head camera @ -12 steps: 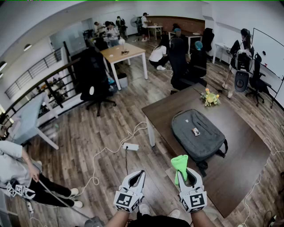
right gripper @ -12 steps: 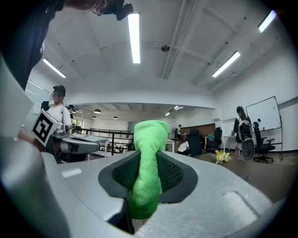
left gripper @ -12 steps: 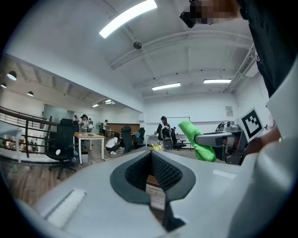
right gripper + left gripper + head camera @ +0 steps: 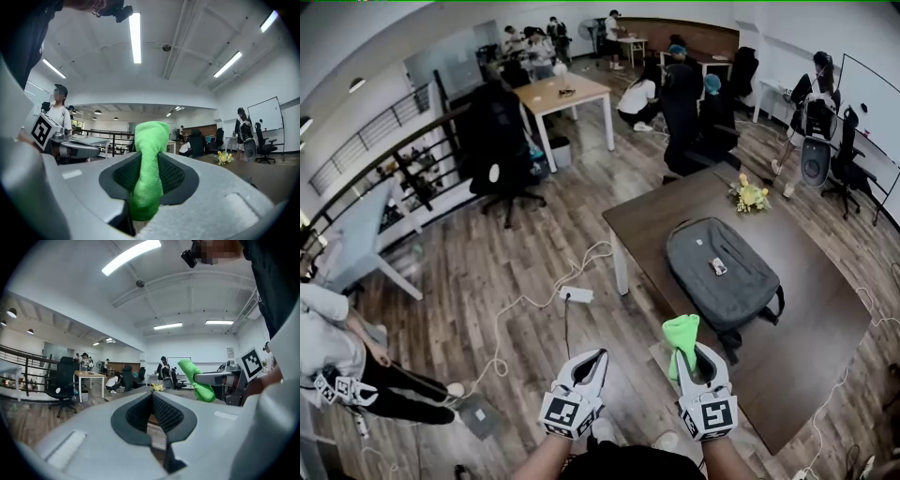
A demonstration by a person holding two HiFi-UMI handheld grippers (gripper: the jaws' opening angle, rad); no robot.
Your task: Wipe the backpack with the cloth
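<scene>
A grey backpack (image 4: 722,272) lies flat on the dark brown table (image 4: 825,347), ahead and to the right of both grippers. My right gripper (image 4: 692,354) is held over the floor just off the table's near corner, shut on a bright green cloth (image 4: 681,333) that sticks up past its fingertips. In the right gripper view the cloth (image 4: 147,164) fills the gap between the jaws of that gripper (image 4: 149,157). My left gripper (image 4: 598,361) hovers beside it to the left, shut with nothing held; the left gripper view shows its tips (image 4: 152,397) meeting and the cloth (image 4: 197,380) off to the right.
A small bunch of yellow flowers (image 4: 748,195) stands at the table's far end. A white power strip (image 4: 576,294) and cables trail over the wooden floor. A person (image 4: 342,361) crouches at the lower left. Office chairs, another table (image 4: 562,94) and several people are farther back.
The view has shifted slightly, and the person at the lower left has moved. Both grippers stay in nearly the same place, the right one still holding the cloth.
</scene>
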